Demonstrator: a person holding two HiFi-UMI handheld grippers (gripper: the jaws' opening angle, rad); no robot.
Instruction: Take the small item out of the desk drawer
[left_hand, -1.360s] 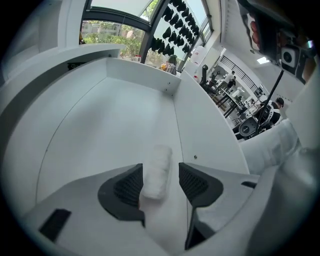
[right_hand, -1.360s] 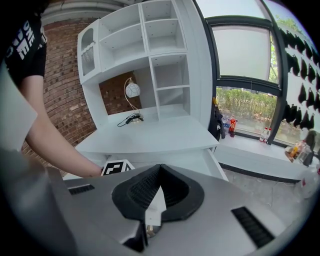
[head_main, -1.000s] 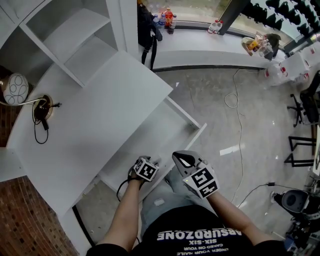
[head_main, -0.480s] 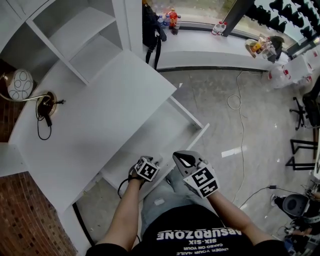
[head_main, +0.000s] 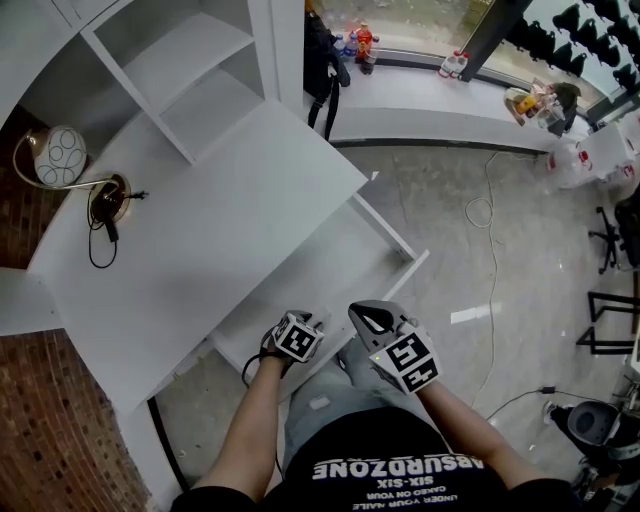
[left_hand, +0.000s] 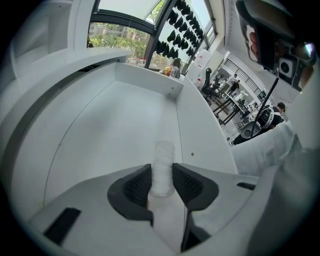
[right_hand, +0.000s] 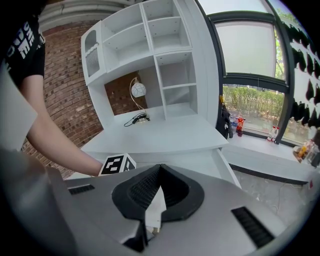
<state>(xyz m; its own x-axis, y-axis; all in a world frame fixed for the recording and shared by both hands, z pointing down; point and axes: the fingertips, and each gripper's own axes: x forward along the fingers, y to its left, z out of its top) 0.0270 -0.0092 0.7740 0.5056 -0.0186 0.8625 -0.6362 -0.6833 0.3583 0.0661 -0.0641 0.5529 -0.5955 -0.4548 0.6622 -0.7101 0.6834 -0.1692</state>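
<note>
The white desk (head_main: 200, 250) has its drawer (head_main: 330, 270) pulled open toward me. My left gripper (head_main: 312, 325) reaches into the drawer's near end. In the left gripper view its pads (left_hand: 137, 186) press from both sides on a small whitish ribbed cylinder (left_hand: 163, 162), which stands upright over the bare drawer floor (left_hand: 120, 125). My right gripper (head_main: 366, 316) hovers just right of the left one, above the drawer's front edge. Its jaws (right_hand: 159, 170) are shut with nothing between them, and it looks across the desk at the left gripper's marker cube (right_hand: 117, 164).
A desk lamp (head_main: 60, 155) with its cord stands at the desk's far left. White shelves (head_main: 190, 70) rise behind the desk. Bottles (head_main: 362, 42) sit on the window ledge, and a cable (head_main: 485, 210) lies on the grey floor to the right.
The head view has drifted, so the desk and drawer sit a little further right and lower in the frame. Both grippers stay at the drawer's near end.
</note>
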